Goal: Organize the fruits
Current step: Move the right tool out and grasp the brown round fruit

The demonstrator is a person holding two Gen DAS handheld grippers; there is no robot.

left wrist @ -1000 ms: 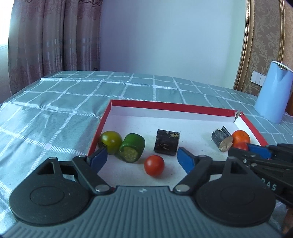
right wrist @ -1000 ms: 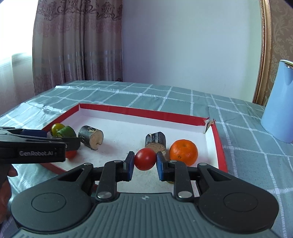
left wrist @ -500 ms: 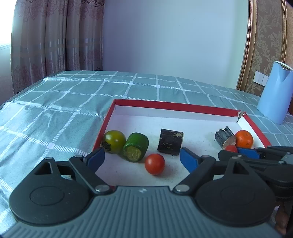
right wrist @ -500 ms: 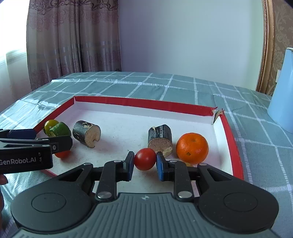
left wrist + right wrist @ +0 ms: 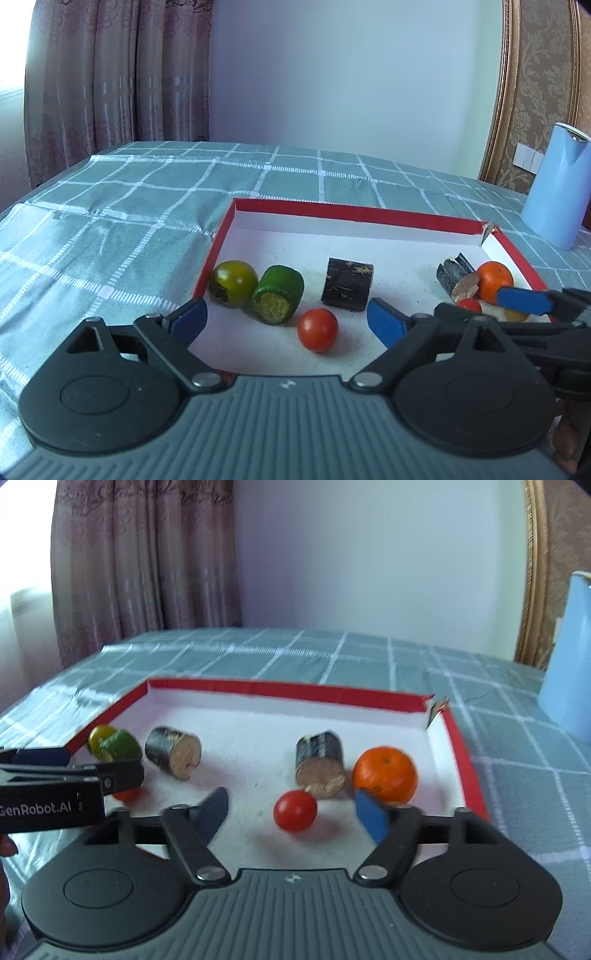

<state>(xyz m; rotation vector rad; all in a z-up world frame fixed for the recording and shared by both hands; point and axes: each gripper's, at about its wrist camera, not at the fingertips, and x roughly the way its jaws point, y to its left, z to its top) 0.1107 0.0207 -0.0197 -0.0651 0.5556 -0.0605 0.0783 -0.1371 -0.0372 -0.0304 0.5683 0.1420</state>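
Just let go with my right gripper (image 5: 291, 814), so its tomato (image 5: 294, 810) now sits loose in the red tray (image 5: 280, 687) beside the orange (image 5: 384, 773), while my left gripper (image 5: 286, 321) hangs spread wide over the other tomato (image 5: 317, 329), probably lined up for next.
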